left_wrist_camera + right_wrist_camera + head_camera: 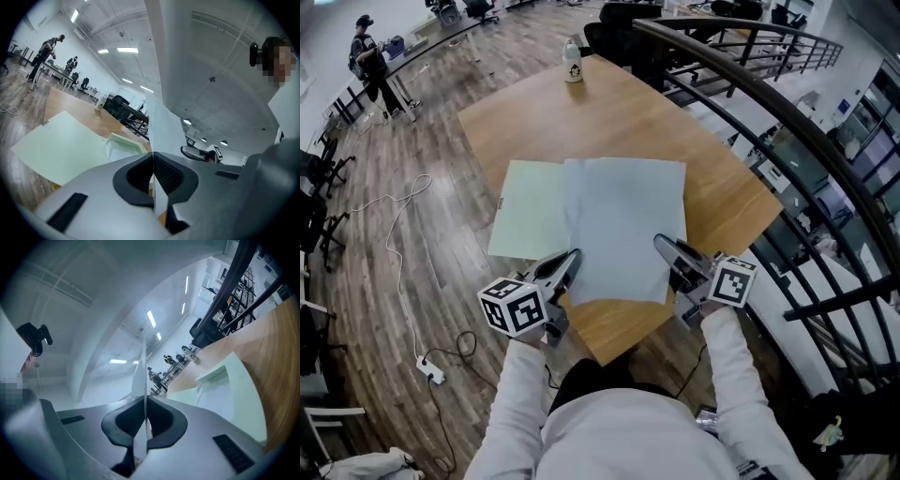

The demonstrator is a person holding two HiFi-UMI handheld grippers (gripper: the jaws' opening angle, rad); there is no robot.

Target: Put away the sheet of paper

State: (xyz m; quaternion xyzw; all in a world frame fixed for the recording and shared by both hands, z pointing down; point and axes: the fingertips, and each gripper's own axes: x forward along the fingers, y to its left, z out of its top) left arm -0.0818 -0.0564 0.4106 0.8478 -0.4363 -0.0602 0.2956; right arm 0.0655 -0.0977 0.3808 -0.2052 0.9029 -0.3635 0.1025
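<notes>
A white sheet of paper hangs over the wooden table, its far part resting in an open pale green folder. My left gripper is shut on the sheet's near left corner. My right gripper is shut on the near right corner. In the left gripper view the sheet stands edge-on, pinched between the dark pads of the left gripper, with the folder beyond. The right gripper view shows the sheet clamped in the right gripper, folder at right.
A small white bottle stands at the table's far end. A dark curved railing runs along the right side. A cable with a power strip lies on the floor at left. A person stands far off at the back left.
</notes>
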